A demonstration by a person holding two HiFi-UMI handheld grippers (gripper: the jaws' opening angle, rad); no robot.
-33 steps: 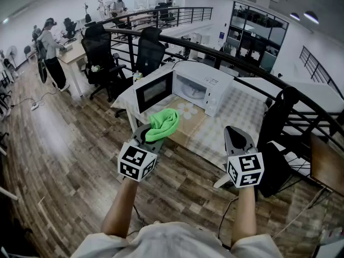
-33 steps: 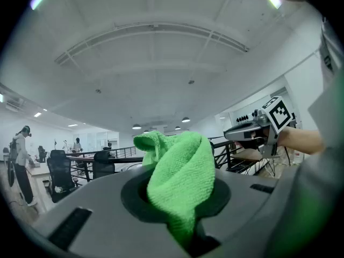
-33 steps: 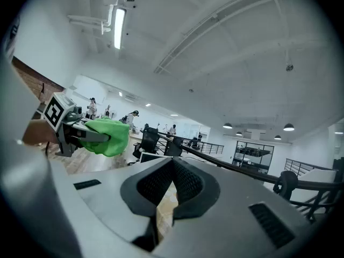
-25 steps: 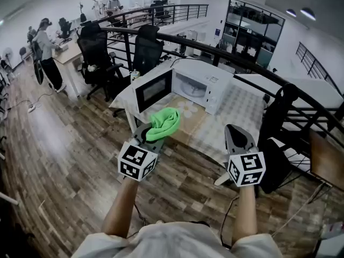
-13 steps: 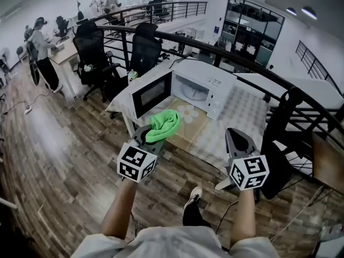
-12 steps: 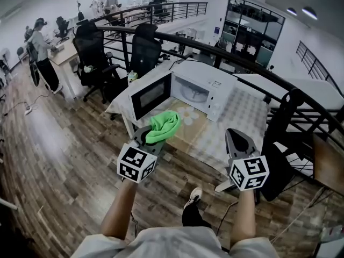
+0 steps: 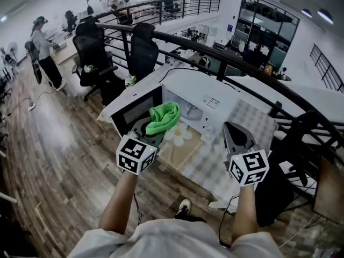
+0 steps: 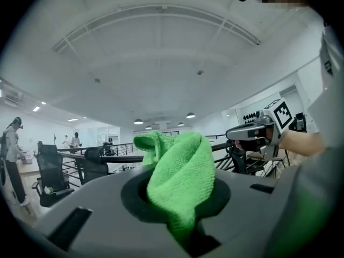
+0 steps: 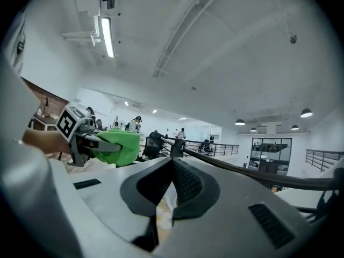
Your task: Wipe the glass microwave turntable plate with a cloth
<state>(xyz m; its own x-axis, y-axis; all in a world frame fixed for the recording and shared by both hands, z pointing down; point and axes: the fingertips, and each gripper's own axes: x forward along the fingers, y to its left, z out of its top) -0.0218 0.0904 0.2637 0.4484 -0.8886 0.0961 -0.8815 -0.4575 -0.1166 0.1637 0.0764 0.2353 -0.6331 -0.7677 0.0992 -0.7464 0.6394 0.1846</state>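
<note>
Left hand-held gripper (image 7: 151, 133), clamped on bunched green cloth (image 7: 164, 116), nearer round glass turntable plate (image 7: 190, 112) ahead inside white microwave (image 7: 200, 88); right hand-held gripper (image 7: 233, 129) jaws together, empty.

cloth (image 8: 180, 171): fuzzy microfibre | microwave (image 7: 196, 87): smooth glossy casing | floor (image 7: 59, 138): wood planks

Right gripper (image 9: 173, 165): fingers closed tip to tip, nothing between. Left gripper (image 9: 109, 145), frame left, clamps green cloth (image 9: 122, 143).

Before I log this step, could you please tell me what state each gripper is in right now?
Left gripper: closed, holding the green cloth.
Right gripper: closed and empty.
</note>
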